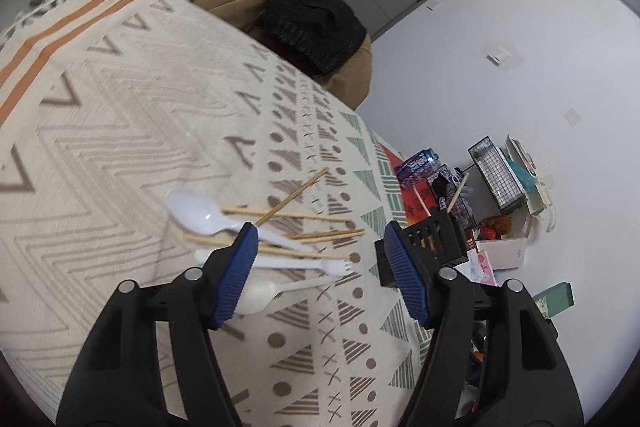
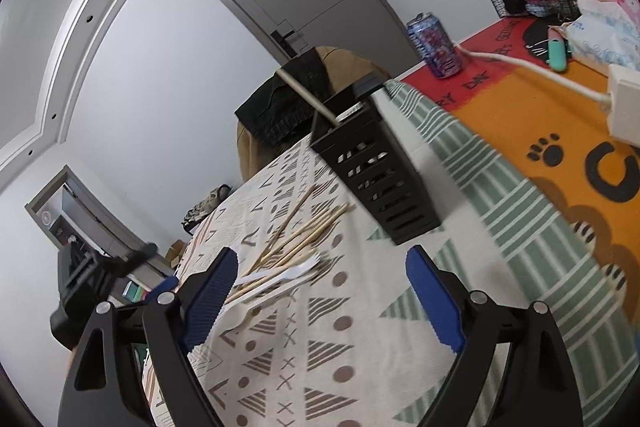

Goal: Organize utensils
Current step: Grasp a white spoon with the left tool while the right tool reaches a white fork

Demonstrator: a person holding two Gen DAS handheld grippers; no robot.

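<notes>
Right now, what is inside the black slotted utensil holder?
One wooden chopstick stands in the black holder, leaning out over its rim. Pale shapes show through the side slots, but the walls hide what they are. Both grippers are open and hold nothing.

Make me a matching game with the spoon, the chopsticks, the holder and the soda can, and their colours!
Things:
1. spoon
2. chopsticks
3. utensil holder
4. soda can

Colours:
A. black
B. blue and purple
C. white
D. light wood

Pairs: 1-C, 2-D, 3-A, 4-B
</notes>
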